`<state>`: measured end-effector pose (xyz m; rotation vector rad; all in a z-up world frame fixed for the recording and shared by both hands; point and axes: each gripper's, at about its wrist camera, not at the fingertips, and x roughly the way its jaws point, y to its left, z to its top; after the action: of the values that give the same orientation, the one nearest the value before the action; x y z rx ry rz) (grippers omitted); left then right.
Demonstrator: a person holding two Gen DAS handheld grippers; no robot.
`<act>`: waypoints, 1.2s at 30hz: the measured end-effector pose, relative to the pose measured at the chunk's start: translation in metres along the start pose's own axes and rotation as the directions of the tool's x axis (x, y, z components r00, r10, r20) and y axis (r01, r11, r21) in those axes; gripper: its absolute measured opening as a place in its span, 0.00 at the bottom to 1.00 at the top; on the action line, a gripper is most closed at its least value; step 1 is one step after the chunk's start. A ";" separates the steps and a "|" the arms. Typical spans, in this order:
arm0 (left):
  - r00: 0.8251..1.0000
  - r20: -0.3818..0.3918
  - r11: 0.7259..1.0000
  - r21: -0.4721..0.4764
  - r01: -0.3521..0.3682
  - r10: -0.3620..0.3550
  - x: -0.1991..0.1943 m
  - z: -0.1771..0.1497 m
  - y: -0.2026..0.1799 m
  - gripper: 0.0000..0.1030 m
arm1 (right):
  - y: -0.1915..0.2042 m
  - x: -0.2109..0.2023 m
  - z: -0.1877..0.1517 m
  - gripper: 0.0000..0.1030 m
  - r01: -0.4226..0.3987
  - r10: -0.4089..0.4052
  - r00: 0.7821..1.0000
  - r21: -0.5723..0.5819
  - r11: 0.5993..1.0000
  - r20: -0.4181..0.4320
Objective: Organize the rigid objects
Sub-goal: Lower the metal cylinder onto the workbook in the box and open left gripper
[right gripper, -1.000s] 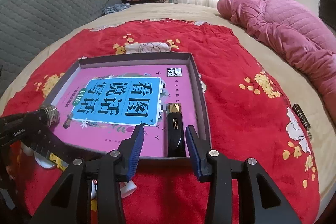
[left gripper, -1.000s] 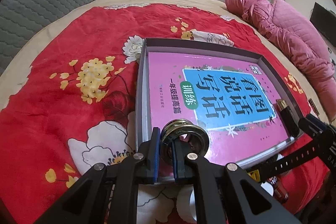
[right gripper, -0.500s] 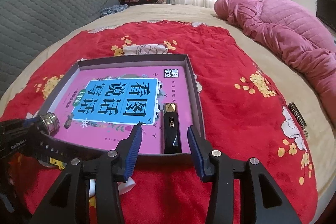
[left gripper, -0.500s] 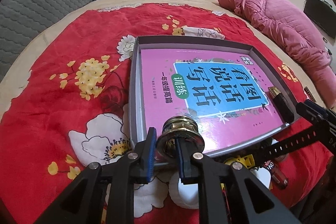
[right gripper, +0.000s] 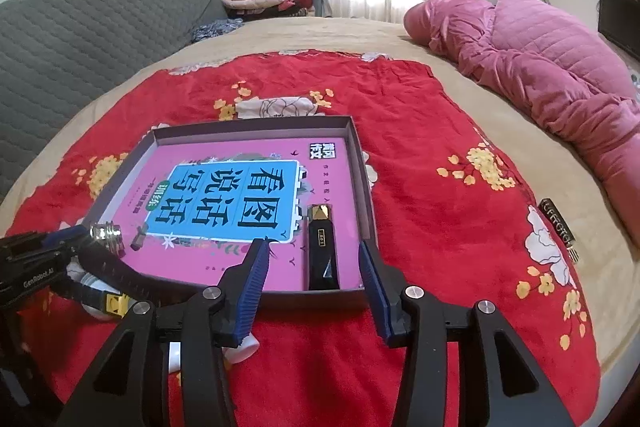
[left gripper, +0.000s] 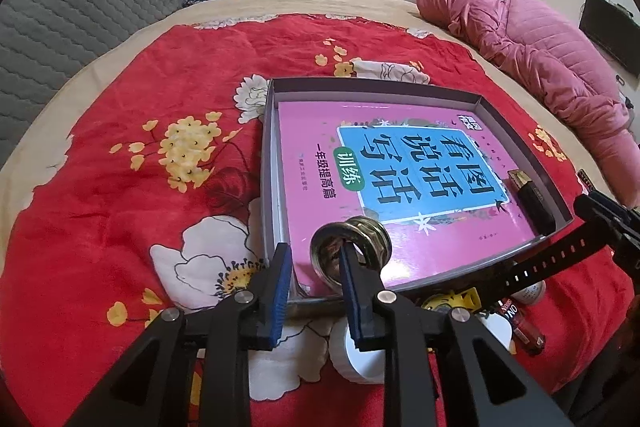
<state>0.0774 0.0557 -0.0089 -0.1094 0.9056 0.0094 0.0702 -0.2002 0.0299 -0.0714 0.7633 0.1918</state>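
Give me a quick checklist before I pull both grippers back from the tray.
1. Metal ring resting on the book inside the tray: ok.
2. Left gripper free of the ring: its jaws have just been opening, and one is clear, but the other overlaps the ring's hole: cannot tell.
3. Black stick lying flat in the tray beside its side wall: ok.
4. Right gripper holding nothing: its jaws have just been opening and stand wide of the stick: ok.
5. Everything sorted: white jar and red lighter lie outside the tray: not ok.
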 end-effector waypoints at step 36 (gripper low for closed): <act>0.996 0.074 0.998 -0.039 -0.039 0.042 -0.032 -0.002 0.016 0.41 | -0.004 -0.023 0.000 0.52 -0.017 0.016 0.999 0.014 1.000 0.046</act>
<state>0.0556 0.0724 0.0136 -0.1248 0.8328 0.0674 0.0547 -0.2074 0.0464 -0.0471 0.7195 0.2032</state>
